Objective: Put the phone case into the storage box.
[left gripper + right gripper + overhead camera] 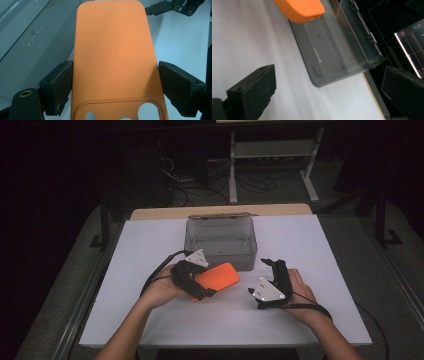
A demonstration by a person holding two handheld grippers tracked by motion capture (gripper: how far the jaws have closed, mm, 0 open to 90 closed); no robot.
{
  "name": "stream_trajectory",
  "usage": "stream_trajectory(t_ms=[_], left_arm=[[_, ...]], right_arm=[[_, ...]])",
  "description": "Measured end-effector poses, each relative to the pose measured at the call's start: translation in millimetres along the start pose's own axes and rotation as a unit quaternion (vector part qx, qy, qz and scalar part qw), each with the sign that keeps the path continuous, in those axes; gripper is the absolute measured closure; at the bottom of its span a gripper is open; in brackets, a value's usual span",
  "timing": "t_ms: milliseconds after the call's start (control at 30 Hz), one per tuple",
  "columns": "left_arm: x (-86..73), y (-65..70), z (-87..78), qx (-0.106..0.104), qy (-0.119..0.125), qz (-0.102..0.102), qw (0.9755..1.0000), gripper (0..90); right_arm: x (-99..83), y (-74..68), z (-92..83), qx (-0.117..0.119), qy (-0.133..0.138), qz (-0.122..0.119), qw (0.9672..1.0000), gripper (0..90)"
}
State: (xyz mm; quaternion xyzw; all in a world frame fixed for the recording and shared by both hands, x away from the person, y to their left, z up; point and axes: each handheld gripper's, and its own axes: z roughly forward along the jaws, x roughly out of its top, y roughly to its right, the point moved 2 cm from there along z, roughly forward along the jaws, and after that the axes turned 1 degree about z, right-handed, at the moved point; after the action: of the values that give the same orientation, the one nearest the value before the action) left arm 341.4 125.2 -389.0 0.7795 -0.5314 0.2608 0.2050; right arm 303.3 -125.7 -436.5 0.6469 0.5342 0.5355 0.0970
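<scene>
Clearly the left gripper (pixel 200 287) has its two black pads clamped on the long edges of the orange phone case (pixel 216 277), near the camera cut-outs, and holds it in the air just in front of the clear grey plastic box (pixel 221 241) on the white table (pixel 310 320). The right gripper (pixel 272 280) rests beside it with its jaws spread wide and nothing between them. Because the case is soft and smooth and is held at one end only (most of it sticks out past the pads), it could flex, pivot or slide out if tilted towards the box, or catch on the rim and miss the inside. No brand, label or readable writing shows on case, box or grippers
</scene>
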Motion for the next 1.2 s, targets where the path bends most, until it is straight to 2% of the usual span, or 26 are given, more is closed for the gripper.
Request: stream_trajectory(t_ms=[267, 567, 800, 833, 1067, 1200], left_arm=[[0.1, 0.1, 0.0, 0.0, 0.0, 0.0, 1.0, 15.6], [0.2, 0.0, 0.1, 0.0, 0.0, -0.001, 1.0, 15.6], [0.2, -0.2, -0.3, 0.0, -0.002, 0.002, 1.0, 15.6], [0.2, -0.1, -0.3, 0.0, -0.002, 0.002, 1.0, 15.6], [0.3, -0.1, -0.2, -0.001, -0.001, 0.0, 1.0, 15.6], [0.7, 0.1, -0.3, -0.004, 0.003, -0.003, 1.0, 15.6]], right_arm=[[1.8, -2.8, -0.9, -0.013, 0.0, -0.035, 0.9993, 0.0], [3.6, -5.5, -1.7, -0.022, 0.001, -0.057, 0.9981, 0.0], [5.6, -7.3, -3.1, -0.031, 0.005, -0.077, 0.9965, 0.0], [6.1, -7.6, -3.1, -0.033, 0.006, -0.086, 0.9957, 0.0], [6.4, -9.6, -3.1, -0.039, 0.004, -0.096, 0.9946, 0.0], [7.7, -11.0, -4.5, -0.048, 0.005, -0.11, 0.9927, 0.0]])
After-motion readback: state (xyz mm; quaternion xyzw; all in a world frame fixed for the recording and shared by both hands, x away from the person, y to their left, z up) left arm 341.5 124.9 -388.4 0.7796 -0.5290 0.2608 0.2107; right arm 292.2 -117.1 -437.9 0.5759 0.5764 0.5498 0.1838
